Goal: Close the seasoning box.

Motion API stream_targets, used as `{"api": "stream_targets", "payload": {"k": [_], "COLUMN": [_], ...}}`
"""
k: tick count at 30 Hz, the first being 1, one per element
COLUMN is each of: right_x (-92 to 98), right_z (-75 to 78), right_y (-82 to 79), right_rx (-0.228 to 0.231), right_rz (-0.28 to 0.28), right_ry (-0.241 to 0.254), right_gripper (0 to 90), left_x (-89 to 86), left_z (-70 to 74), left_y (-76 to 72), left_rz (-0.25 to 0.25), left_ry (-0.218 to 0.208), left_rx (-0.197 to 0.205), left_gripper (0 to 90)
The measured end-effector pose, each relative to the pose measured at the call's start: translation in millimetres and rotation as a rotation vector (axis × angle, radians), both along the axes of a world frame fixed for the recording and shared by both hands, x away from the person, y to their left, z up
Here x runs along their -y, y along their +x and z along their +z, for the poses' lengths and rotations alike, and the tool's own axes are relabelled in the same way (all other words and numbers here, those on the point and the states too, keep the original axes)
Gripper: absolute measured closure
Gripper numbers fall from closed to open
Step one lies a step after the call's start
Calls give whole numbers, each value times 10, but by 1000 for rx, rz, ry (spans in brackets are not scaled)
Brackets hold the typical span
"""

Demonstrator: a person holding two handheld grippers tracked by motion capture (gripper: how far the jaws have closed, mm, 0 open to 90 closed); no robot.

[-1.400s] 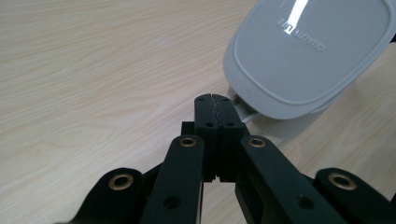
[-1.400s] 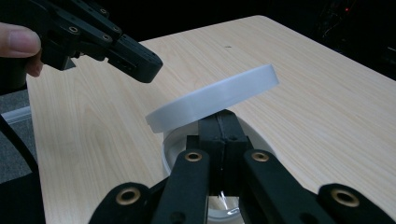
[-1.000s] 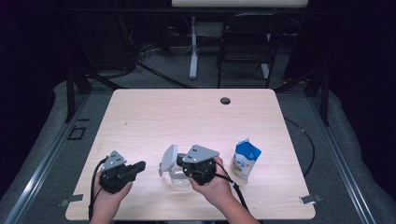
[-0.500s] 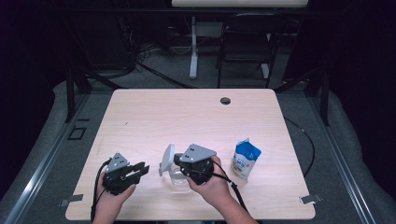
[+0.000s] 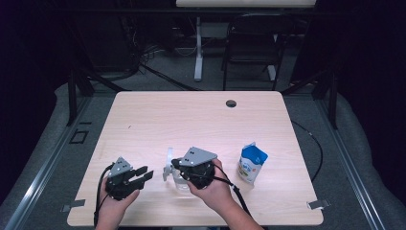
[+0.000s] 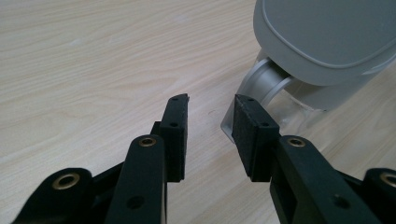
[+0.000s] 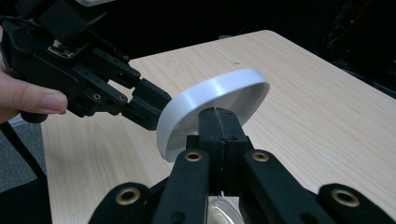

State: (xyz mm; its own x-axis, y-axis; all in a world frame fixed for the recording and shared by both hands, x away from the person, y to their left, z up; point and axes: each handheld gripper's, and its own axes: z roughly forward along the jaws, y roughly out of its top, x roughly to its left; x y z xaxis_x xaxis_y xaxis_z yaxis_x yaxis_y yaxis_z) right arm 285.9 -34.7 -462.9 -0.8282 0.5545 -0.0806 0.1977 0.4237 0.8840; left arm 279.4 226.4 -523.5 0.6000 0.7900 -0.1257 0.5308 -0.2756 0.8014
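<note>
At the near edge of the pale wooden table (image 5: 143,120), both hand-held grippers work at a clear glass jar with a hinged round white lid (image 5: 169,165). The lid stands raised on its grey metal hinge arm (image 6: 261,81), tipped up off the jar mouth.

What has just changed: the left gripper (image 6: 211,119) has been opening its jaws, which a second ago were nearly shut. They now stand apart with bare table between the pads, so nothing is gripped. In my judgement this is a release, the left gripper having let go of the lid or its hinge once the lid was up.

The right gripper (image 7: 215,114) has its jaws pressed fully together, right at the lower rim of the lid. Whether they pinch a thin wire or tab of the jar cannot be told. The glass of the jar shows just below the jaws.

Relative position: the lid and hinge lie just ahead of the left gripper and to one side, near but not touching. A white and blue stand-up pouch (image 5: 252,164) sits well apart on the right, untouched.
</note>
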Motion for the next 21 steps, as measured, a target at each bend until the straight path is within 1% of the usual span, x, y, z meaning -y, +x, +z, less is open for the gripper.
{"api": "stream_targets", "payload": {"k": [3,6,8,10,11,14,15,18,20,21], "right_x": [-16,-20,0,12,40,89,109,180,234,262], "right_z": [7,6,-1,-5,-17,-33,-38,-66,-82,-87], "right_y": [-5,-7,-13,-16,-24,-48,-56,-83,-106,-119], "right_rx": [5,8,9,9,8,11,9,10,8,8], "right_rz": [5,5,-2,-6,-14,-33,-37,-71,-92,-99], "right_ry": [1,-1,1,0,-1,-7,-10,-8,-3,-4], "right_gripper": [900,900,900,897,883,840,818,765,724,705], "left_x": [-12,-19,-22,-31,-34,-40,-40,-44,-47,-56], "left_z": [0,-3,-2,5,8,16,27,38,32,39], "left_y": [5,12,15,17,19,22,20,18,18,15], "left_rz": [1,4,13,9,15,13,10,3,7,4], "left_ry": [1,3,1,7,3,-3,7,13,-6,-5], "left_rx": [-5,-1,-1,-4,0,-9,-5,-1,8,-3], "left_gripper": [664,659,650,647,639,643,643,639,632,627]}}
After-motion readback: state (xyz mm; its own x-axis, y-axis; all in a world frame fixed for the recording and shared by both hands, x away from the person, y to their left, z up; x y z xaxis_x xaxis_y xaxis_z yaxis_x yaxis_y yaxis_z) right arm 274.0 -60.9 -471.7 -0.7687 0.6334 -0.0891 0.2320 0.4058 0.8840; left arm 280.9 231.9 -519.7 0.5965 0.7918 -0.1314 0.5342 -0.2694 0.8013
